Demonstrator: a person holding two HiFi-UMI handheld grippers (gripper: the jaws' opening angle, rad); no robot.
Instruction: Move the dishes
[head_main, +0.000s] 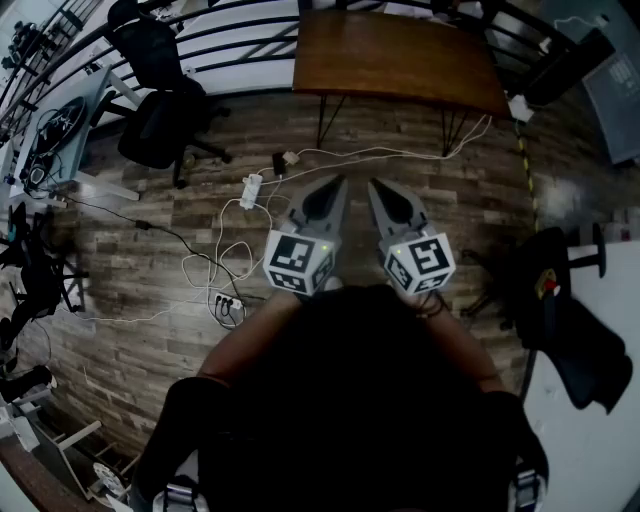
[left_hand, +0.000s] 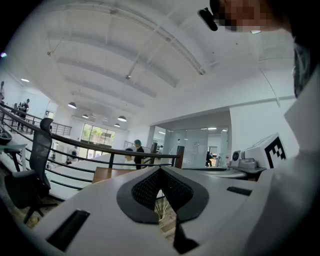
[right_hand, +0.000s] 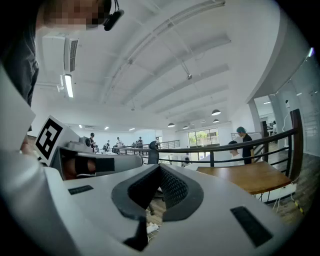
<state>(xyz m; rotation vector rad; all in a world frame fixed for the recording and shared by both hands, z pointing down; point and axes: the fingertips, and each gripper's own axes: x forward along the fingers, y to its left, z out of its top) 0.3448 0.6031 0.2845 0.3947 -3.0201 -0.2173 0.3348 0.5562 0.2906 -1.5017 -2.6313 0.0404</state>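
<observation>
No dishes show in any view. In the head view my left gripper (head_main: 337, 184) and right gripper (head_main: 376, 186) are held side by side in front of the person's body, above a wood-plank floor (head_main: 130, 300). They point toward a brown wooden table (head_main: 398, 58) that stands farther ahead. Both are shut, tips touching, with nothing between them. In the left gripper view my left gripper (left_hand: 160, 169) points at the table (left_hand: 110, 173) and a black railing (left_hand: 100, 150). The right gripper view has my right gripper (right_hand: 160, 166) shut too, with the table (right_hand: 245, 176) off to the right.
A black office chair (head_main: 160, 110) stands at the far left by a grey desk (head_main: 60, 130). White cables and power strips (head_main: 250, 190) lie on the floor ahead. A dark chair with a jacket (head_main: 560, 310) sits at the right. People (left_hand: 138, 151) stand beyond the railing.
</observation>
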